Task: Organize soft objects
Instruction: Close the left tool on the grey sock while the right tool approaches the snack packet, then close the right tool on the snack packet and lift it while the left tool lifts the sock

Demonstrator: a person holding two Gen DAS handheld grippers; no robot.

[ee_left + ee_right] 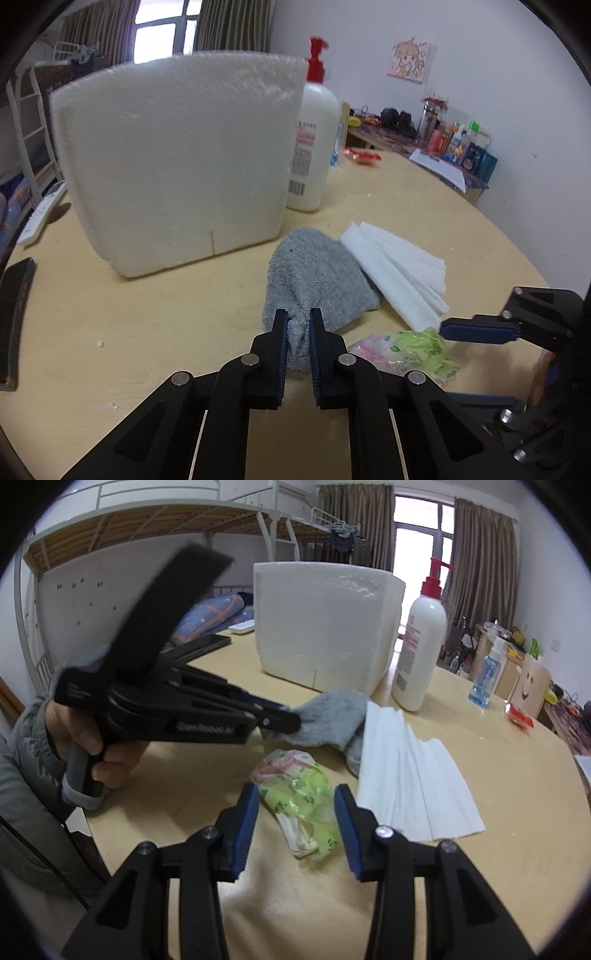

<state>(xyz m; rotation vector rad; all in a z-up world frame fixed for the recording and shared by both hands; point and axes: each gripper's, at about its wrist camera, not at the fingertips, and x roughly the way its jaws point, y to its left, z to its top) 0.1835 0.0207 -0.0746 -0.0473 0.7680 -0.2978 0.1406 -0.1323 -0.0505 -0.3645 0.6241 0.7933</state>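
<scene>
Left hand-held gripper (298, 321) is clamped on the near end of the grey sock (317, 273), the cloth bunched tight between its pads, so the first grab looks made. The sock itself lies mid-desk, just in front of the white foam box (177, 155), its far side tucked under the edge of the tissue stack (399, 273). Nothing is lifted clear yet; most of the sock rests on the desk (147, 332).

Over on the right, the right hand-held gripper (295, 808) hangs open, jaws standing either side of the green tissue pack (299, 790) near the desk's front edge. The pads do not seem to press on the wrapper, so I call that one lined up, not taken.

So where does the task stand? Early, by my reading. Three soft things are loose on the desk: sock, tissue stack, tissue pack. None appears to be in the foam box, though its inside is hidden from both views, so I cannot say it is empty. The foam box stands upright toward the back of the desk with the lotion bottle (421, 646) touching or just beside its right corner.

Left to do, as I judge it: raise the sock free of the tissues without dragging them, close on the pack, then deal with the stack.
</scene>
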